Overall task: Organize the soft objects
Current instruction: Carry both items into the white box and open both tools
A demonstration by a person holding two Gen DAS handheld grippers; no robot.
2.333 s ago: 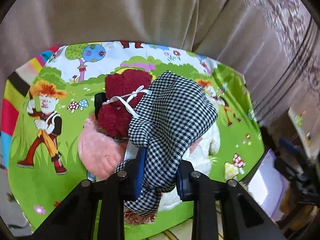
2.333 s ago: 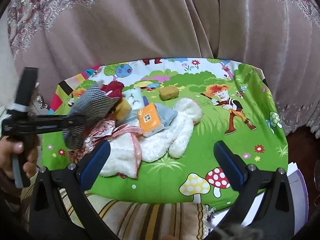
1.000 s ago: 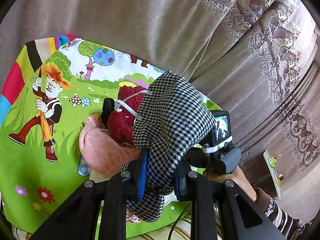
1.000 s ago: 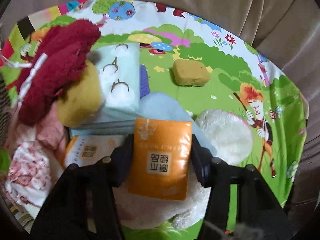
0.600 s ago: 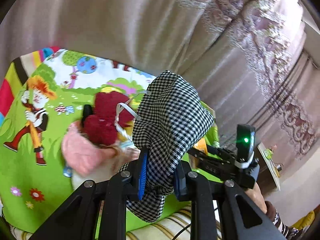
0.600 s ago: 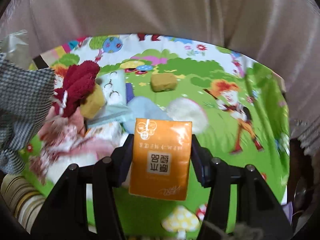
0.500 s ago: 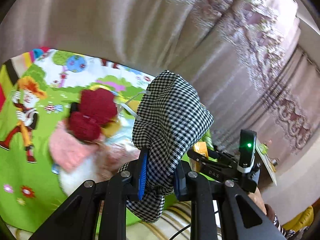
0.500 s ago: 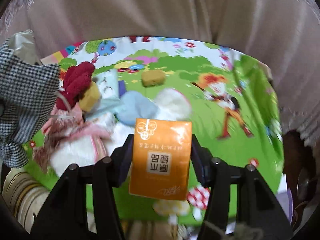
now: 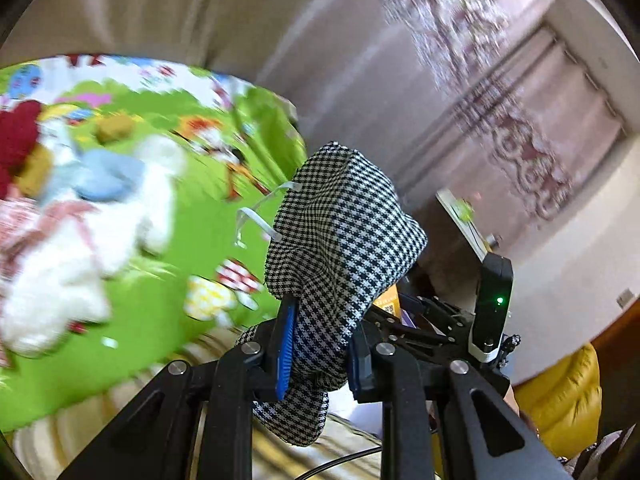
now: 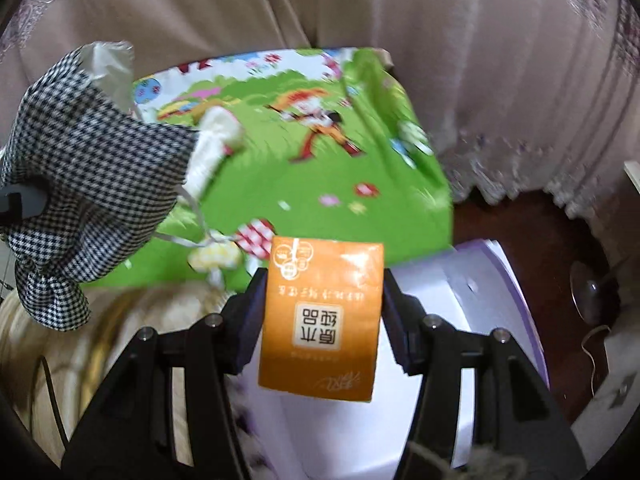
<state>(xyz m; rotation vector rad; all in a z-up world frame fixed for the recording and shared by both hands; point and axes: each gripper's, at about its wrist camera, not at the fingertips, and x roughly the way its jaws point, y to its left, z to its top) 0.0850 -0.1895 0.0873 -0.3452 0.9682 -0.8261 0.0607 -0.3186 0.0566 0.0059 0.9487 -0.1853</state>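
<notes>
Both claws are loaded and off the pile! The left claw (image 9: pixel 318 344) is clenched on the checked pouch (image 9: pixel 340 248), pinched low near its gathered neck so the body stands above the fingers, held up in the air past the edge of the green mat (image 9: pixel 132 320). The right claw (image 10: pixel 322 320) grips the orange pack (image 10: pixel 322 318) by its two side edges, and that pack hangs over the white bin (image 10: pixel 460 320) just beside the mat.

My read: this is the carry-and-drop step. To do it well, bring each item squarely over the bin's mouth before letting go, and lower first, because the pouch is floppy and its loose white cord (image 9: pixel 256 220) could snag a finger. The pack is slick and only pressed at the edges, so keep it level.

Views differ nicely. The right camera shows the bin and the dark floor (image 10: pixel 540 232), which the left camera barely catches. The left camera, blurred, shows the pile left on the mat: white plush (image 9: pixel 60 264), a blue item (image 9: pixel 104 176), something red (image 9: pixel 16 136), plus the right tool's body with a green light (image 9: pixel 499 300).
</notes>
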